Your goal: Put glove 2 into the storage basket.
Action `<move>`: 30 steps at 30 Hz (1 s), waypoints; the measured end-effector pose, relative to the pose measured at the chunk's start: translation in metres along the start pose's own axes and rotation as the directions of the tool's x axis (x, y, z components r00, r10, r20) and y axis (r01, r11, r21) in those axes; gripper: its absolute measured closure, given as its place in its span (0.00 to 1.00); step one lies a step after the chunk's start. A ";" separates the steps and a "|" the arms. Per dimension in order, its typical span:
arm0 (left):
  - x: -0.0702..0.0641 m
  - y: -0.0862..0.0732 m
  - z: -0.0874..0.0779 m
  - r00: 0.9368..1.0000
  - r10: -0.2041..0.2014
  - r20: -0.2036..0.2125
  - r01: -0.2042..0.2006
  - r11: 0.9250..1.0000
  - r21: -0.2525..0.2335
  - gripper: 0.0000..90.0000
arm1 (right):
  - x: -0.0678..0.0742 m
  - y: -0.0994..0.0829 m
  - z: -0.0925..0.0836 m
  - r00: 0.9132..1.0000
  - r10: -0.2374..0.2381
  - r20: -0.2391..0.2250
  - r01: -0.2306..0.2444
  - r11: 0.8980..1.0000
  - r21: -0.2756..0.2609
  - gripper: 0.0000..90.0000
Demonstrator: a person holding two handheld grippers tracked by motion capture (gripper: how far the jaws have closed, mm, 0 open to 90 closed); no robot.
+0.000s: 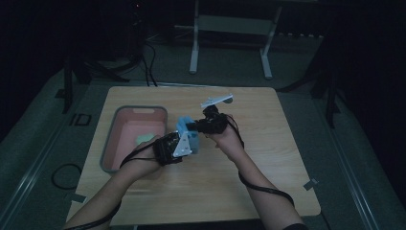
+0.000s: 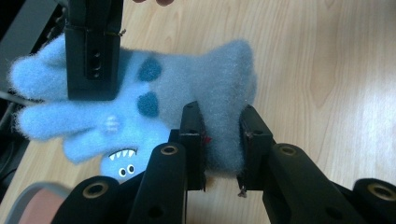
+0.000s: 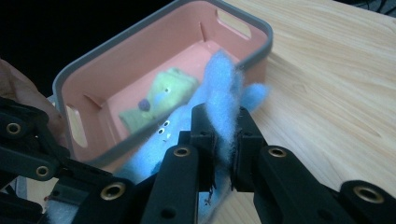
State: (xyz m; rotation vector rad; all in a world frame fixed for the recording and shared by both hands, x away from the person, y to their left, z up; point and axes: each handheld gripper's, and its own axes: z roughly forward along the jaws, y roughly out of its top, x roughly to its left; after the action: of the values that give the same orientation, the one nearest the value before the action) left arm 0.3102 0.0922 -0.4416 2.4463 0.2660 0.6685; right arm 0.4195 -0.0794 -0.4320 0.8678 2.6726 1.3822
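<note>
High view: dim light; we see the blue glove (image 1: 187, 135) mostly hidden between the left gripper (image 1: 176, 145) and right gripper (image 1: 203, 125), held above the table (image 1: 268, 158) just right of the pink bin (image 1: 131, 136), which holds a pale green item (image 1: 143, 139).

Left gripper view: jaws clamped on the glove's cuff (image 2: 224, 126); the other gripper (image 2: 93, 51) pinches the fingers.

Right gripper view: jaws closed on a glove finger (image 3: 224, 107); the green item (image 3: 161, 95) lies in the bin (image 3: 140, 51).
</note>
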 end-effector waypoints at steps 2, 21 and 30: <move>0.001 -0.004 -0.004 1.000 -0.004 -0.008 0.004 1.000 0.005 0.85 | 0.003 0.004 0.004 1.000 -0.006 -0.008 0.006 1.000 0.000 0.91; 0.010 -0.055 -0.038 0.996 -0.066 -0.063 0.070 0.996 0.057 0.85 | 0.038 0.037 0.057 0.996 -0.043 -0.082 0.044 0.999 0.011 0.91; 0.011 -0.083 -0.049 0.992 -0.099 -0.074 0.105 0.990 0.091 0.84 | 0.049 0.042 0.089 0.993 -0.033 -0.118 0.035 0.999 0.019 0.91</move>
State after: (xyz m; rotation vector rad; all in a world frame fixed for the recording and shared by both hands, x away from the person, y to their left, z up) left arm 0.2911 0.1873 -0.4509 2.4826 0.4569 0.7111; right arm 0.4199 0.0301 -0.4429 0.7618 2.7785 1.4442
